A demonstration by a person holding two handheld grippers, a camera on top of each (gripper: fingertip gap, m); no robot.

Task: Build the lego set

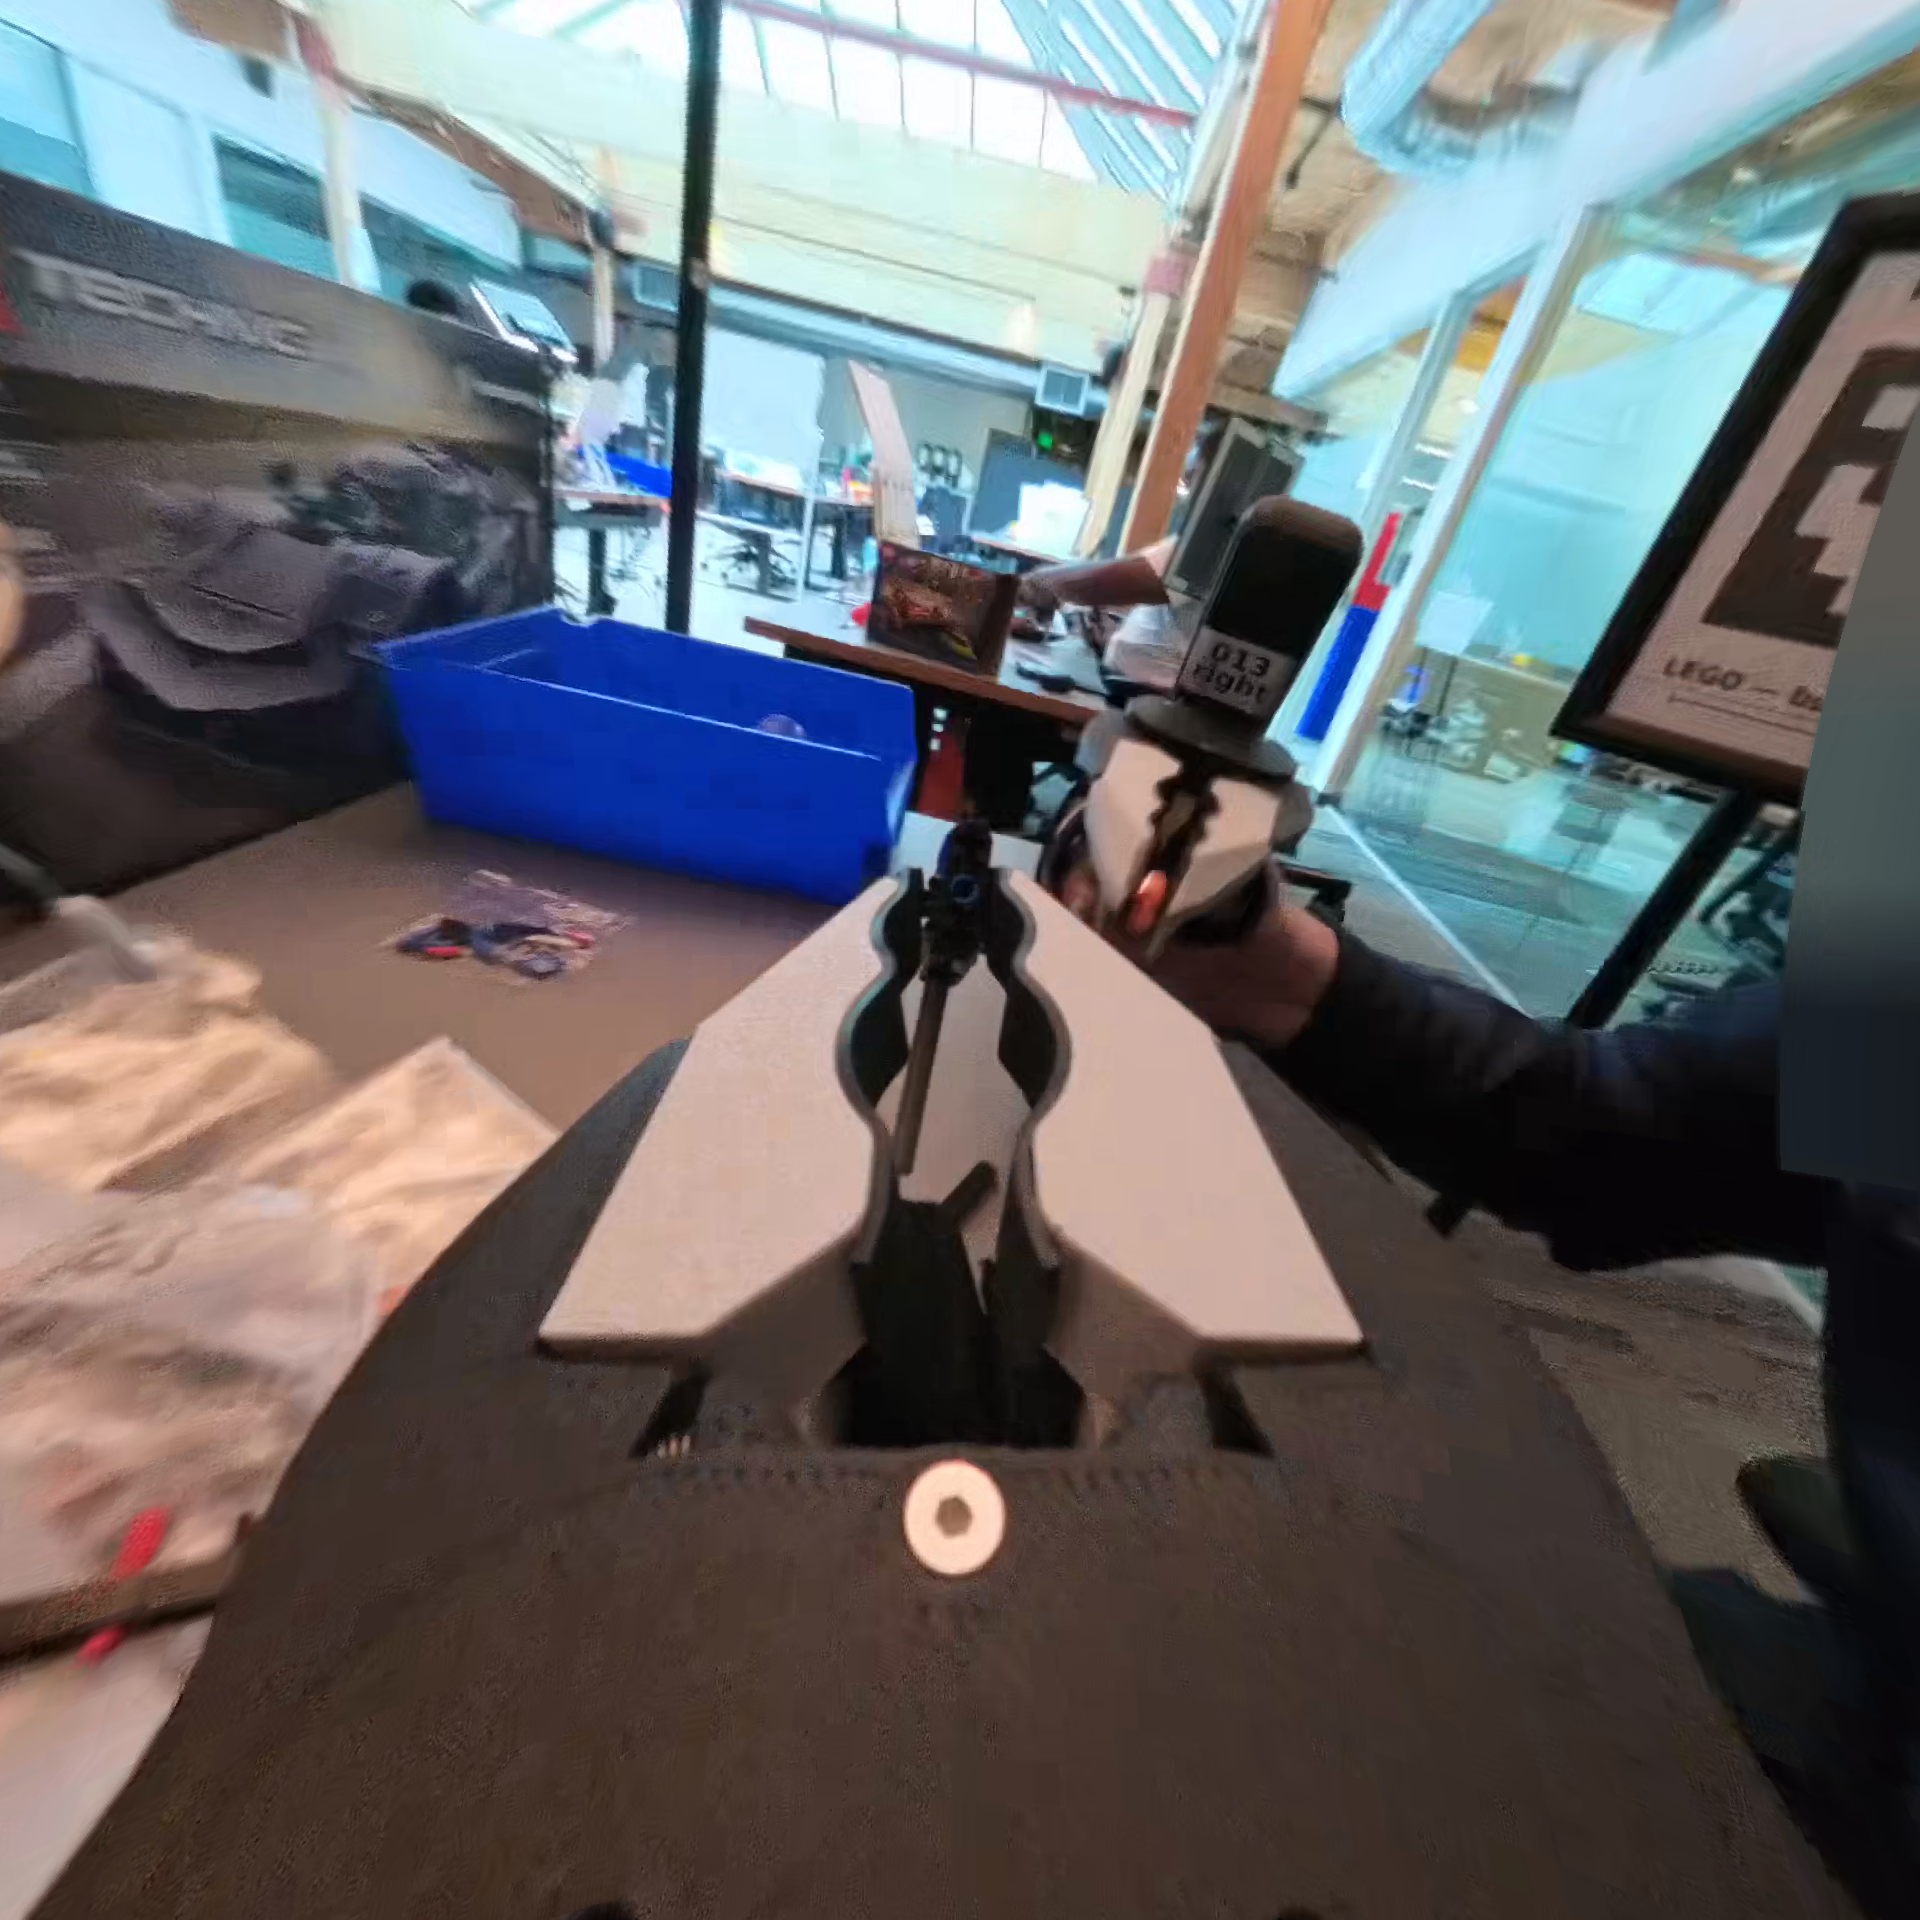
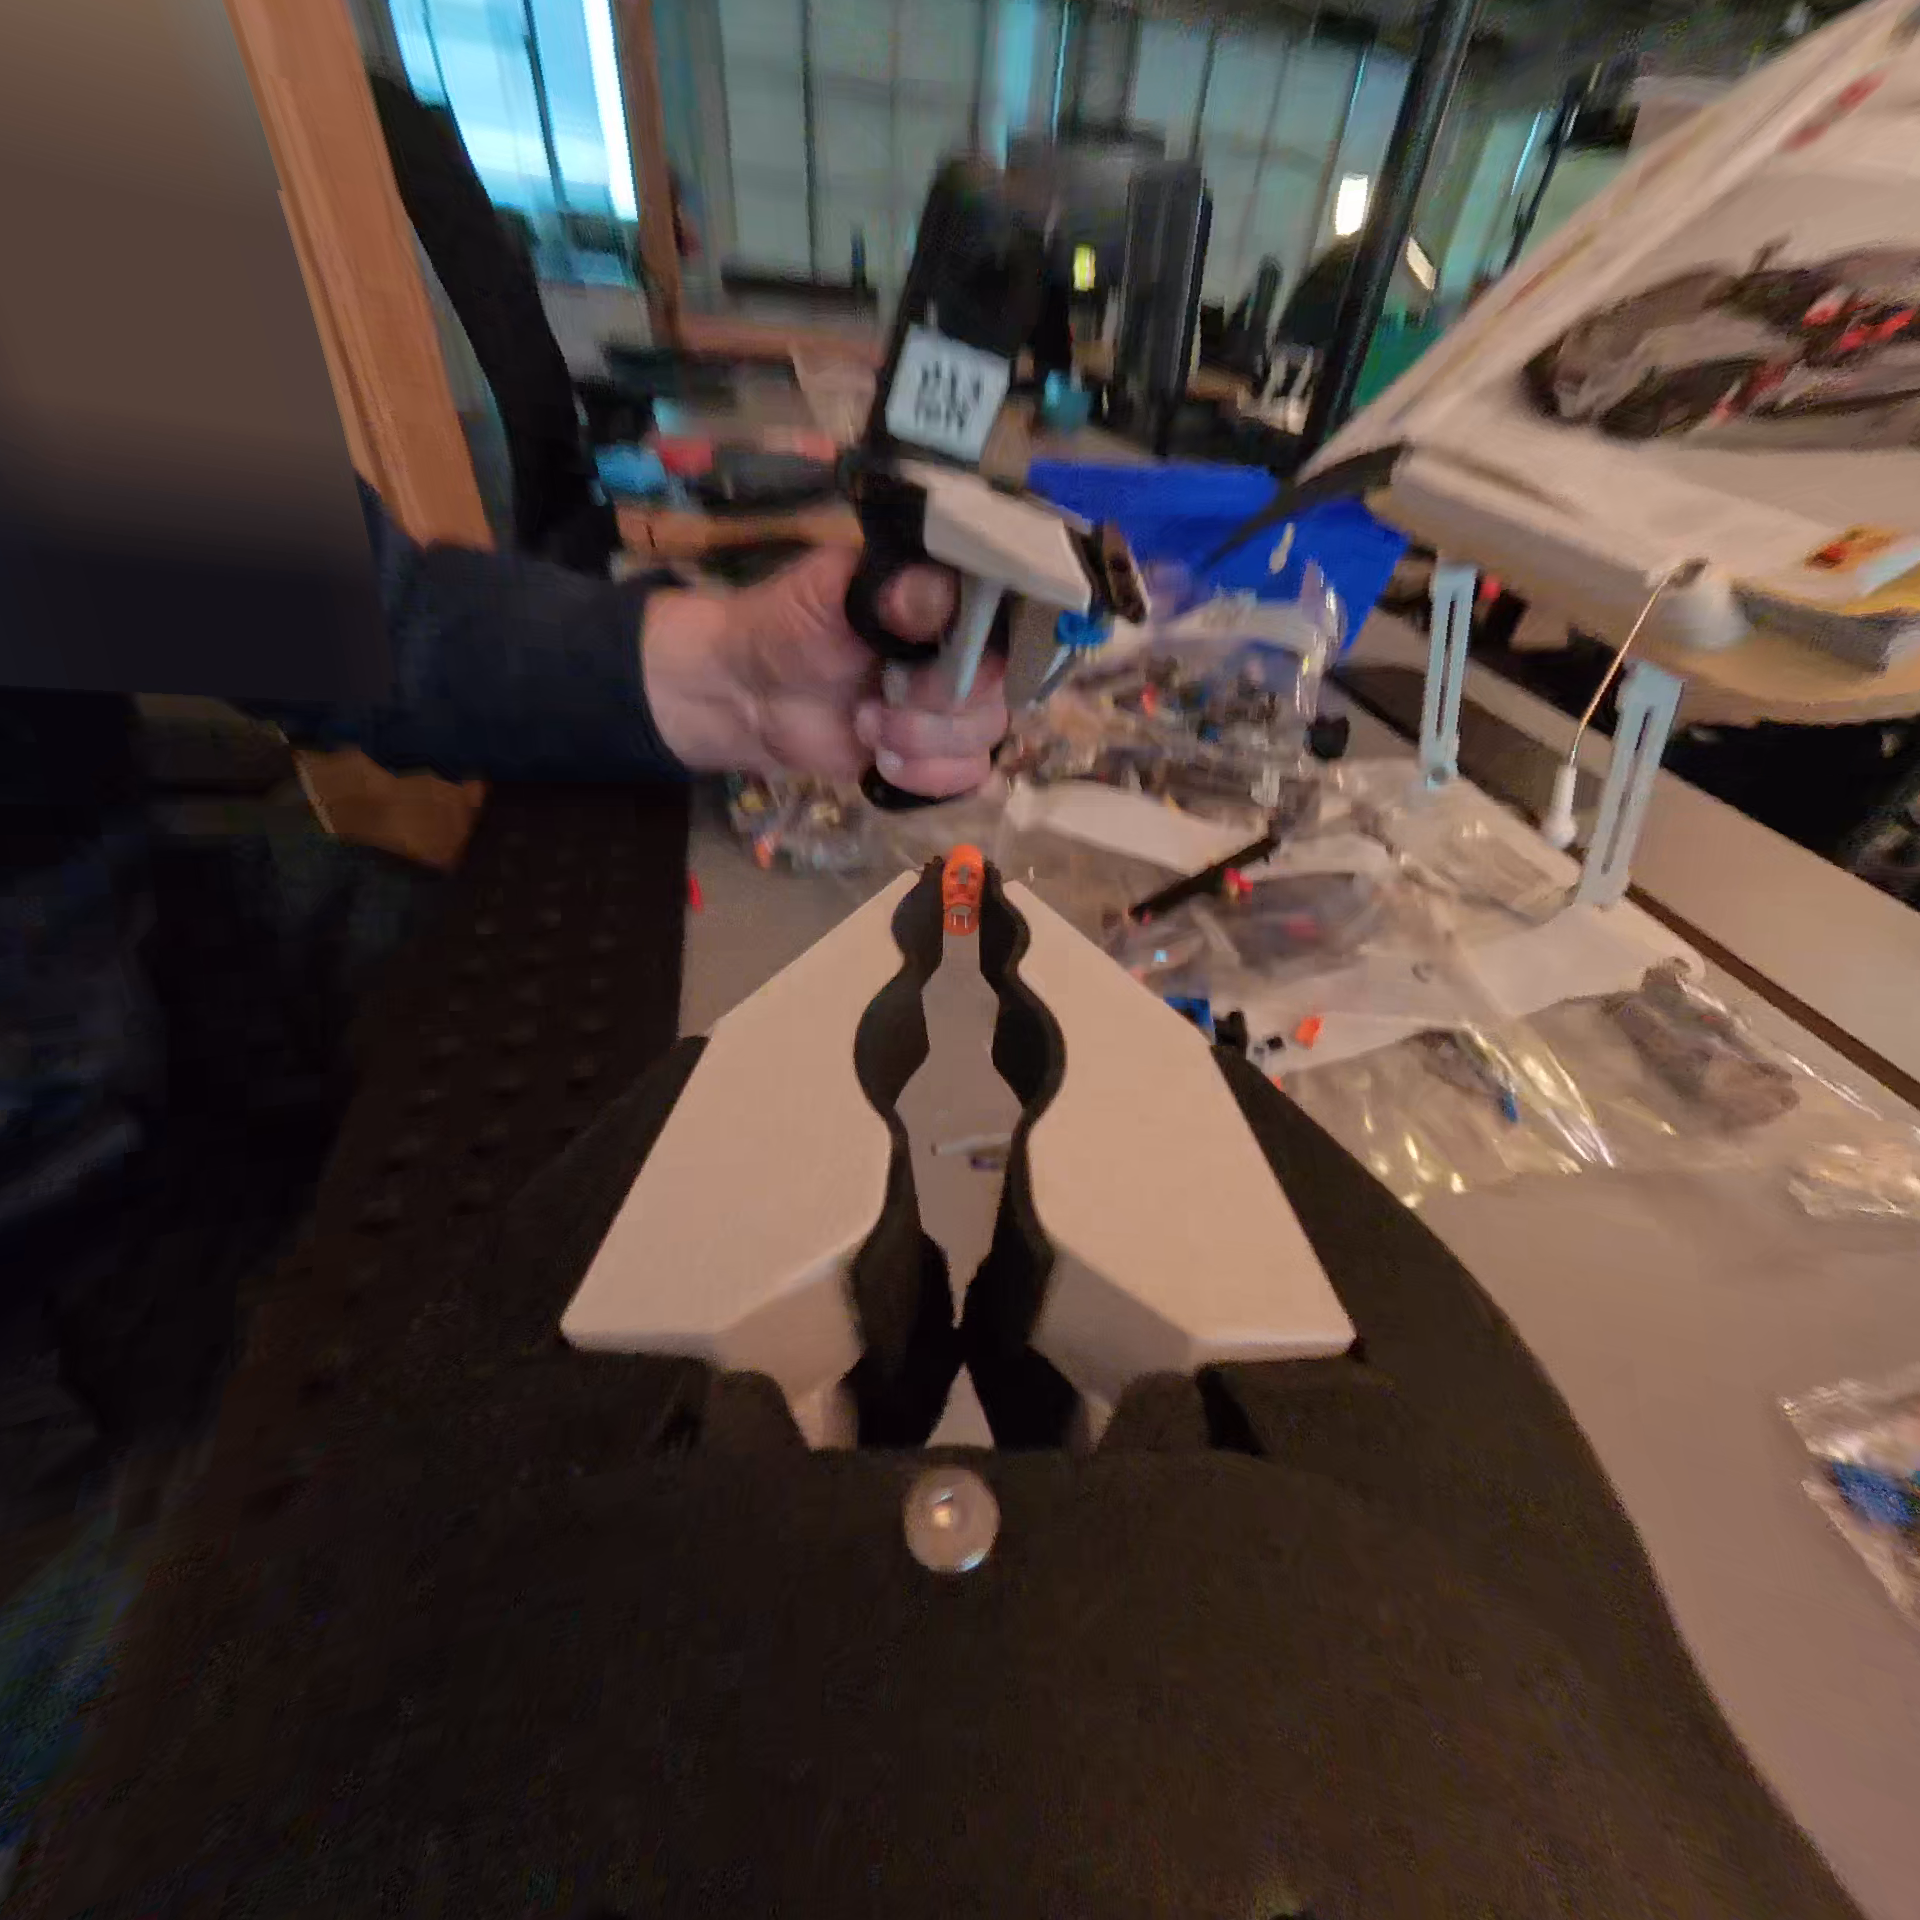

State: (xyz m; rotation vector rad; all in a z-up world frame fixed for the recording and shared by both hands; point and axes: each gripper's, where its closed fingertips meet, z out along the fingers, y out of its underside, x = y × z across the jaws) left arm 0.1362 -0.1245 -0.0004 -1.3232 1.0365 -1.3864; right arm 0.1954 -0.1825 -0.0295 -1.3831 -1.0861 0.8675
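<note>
My left gripper (image 1: 958, 894) is shut on a small black lego assembly (image 1: 951, 914) with a blue pin and a thin dark axle that hangs back between the fingers. It is held in the air above the table. My right gripper (image 2: 961, 896) is shut on a small orange lego piece (image 2: 962, 891) at its fingertips. The right gripper also shows in the left wrist view (image 1: 1148, 904), held in a hand to the right, a little beyond my left one, with the orange piece (image 1: 1146, 900) in it. The left gripper shows in the right wrist view (image 2: 1117, 571) with its black and blue piece (image 2: 1081, 629).
A blue bin (image 1: 644, 738) stands at the table's back, a dark lego box (image 1: 239, 499) left of it. Clear bags of parts (image 2: 1174, 707) lie over the table (image 2: 1558, 1299). An open instruction booklet (image 2: 1662, 343) rests on a white stand at right. A small parts bag (image 1: 509, 930) lies before the bin. About 9 cm separates my left fingertips from my right.
</note>
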